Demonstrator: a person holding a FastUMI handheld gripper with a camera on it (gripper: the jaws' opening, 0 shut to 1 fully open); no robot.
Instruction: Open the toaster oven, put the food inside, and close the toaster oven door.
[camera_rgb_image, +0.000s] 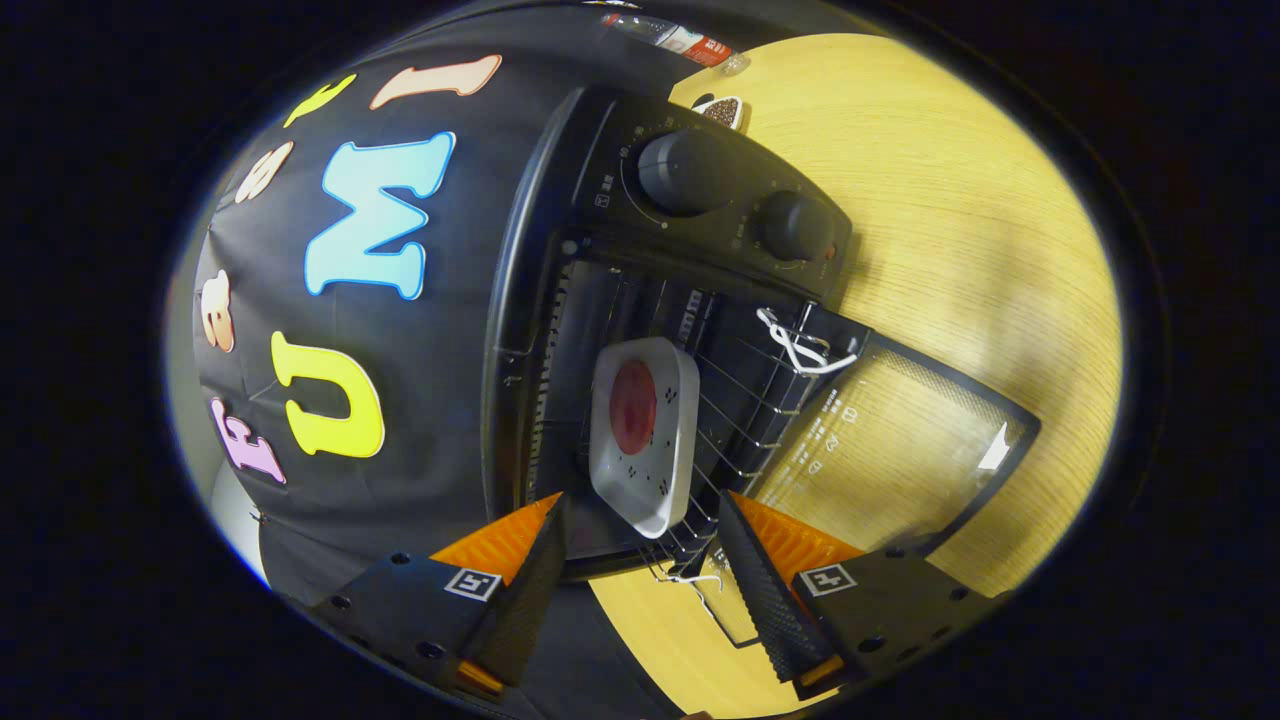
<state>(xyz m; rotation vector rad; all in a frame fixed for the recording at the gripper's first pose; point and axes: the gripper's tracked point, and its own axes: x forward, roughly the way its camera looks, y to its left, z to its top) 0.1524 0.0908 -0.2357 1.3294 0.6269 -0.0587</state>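
The view is rolled sideways. A black toaster oven (600, 200) stands on a light wooden table (960, 250) with its glass door (890, 450) folded down and open. Inside, on the wire rack (740, 400), rests a white square dish (645, 435) holding a round red piece of food (633, 407). My gripper (640, 545) is open, its two fingers spread apart just short of the oven mouth, with the dish's near corner showing between and just beyond them. Nothing is held. A white cord (800, 345) is tied at the door's hinge side.
Two round knobs (685, 170) (795, 225) sit on the oven's control panel. The black cloth wall (400, 350) hangs close behind the oven. A small dark item (722, 110) and a clear packet (680, 40) lie on the table beyond the oven.
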